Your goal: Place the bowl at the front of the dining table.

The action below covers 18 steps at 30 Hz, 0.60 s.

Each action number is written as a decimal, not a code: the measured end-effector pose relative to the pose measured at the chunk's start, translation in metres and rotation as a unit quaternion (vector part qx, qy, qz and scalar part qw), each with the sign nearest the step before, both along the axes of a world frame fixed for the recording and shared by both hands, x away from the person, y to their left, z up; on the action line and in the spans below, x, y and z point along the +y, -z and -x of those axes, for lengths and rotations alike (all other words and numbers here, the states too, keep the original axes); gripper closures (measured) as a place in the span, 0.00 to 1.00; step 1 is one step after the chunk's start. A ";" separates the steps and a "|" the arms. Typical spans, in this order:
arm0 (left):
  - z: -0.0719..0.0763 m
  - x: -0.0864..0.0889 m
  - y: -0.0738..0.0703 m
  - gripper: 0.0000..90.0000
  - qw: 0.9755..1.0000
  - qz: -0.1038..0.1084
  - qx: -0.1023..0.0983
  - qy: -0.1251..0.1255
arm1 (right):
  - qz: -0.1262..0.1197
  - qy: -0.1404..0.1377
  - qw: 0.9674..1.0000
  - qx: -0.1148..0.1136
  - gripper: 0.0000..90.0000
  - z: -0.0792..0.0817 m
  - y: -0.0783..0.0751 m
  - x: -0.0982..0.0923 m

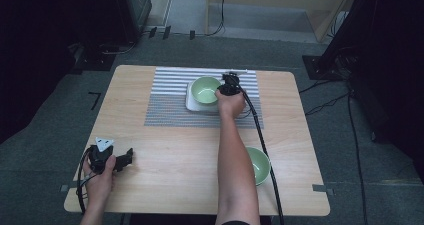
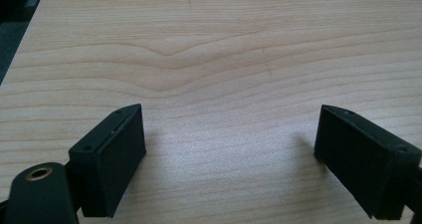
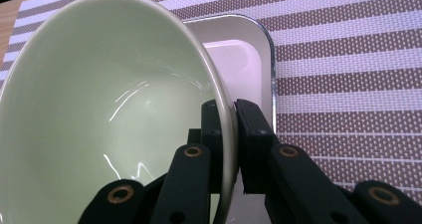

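Note:
A pale green bowl (image 1: 205,90) is over a white square plate (image 1: 190,103) on the striped mat (image 1: 165,110) at the table's far middle. My right gripper (image 1: 223,89) is shut on the bowl's right rim; in the right gripper view the rim (image 3: 226,109) is pinched between the two black jaws, with the white plate (image 3: 244,59) behind it. A second green bowl (image 1: 262,165) sits near the front right, partly hidden by the forearm. My left gripper (image 1: 127,157) rests on the wood at the front left, open, with nothing between its fingers (image 2: 117,149).
The wooden table (image 1: 170,175) has bare wood around the left gripper. The right gripper's black cable (image 1: 260,130) trails across the table toward the front edge. Dark equipment and cables stand on the floor around the table.

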<state>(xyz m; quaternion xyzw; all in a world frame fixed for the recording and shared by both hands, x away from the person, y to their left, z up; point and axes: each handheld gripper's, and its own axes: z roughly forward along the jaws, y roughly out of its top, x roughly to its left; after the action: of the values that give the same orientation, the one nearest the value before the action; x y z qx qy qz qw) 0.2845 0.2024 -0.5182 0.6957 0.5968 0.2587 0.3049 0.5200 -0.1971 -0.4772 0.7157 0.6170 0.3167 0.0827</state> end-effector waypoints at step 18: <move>0.000 0.000 0.000 0.14 1.000 0.000 0.000 0.000 | -0.078 -0.001 0.997 -0.013 0.65 -0.002 0.007 -0.006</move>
<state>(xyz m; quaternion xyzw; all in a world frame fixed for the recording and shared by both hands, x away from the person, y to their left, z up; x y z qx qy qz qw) 0.2846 0.2024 -0.5181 0.6956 0.5969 0.2584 0.3051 0.5217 -0.2031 -0.4838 0.7149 0.5902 0.3732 0.0347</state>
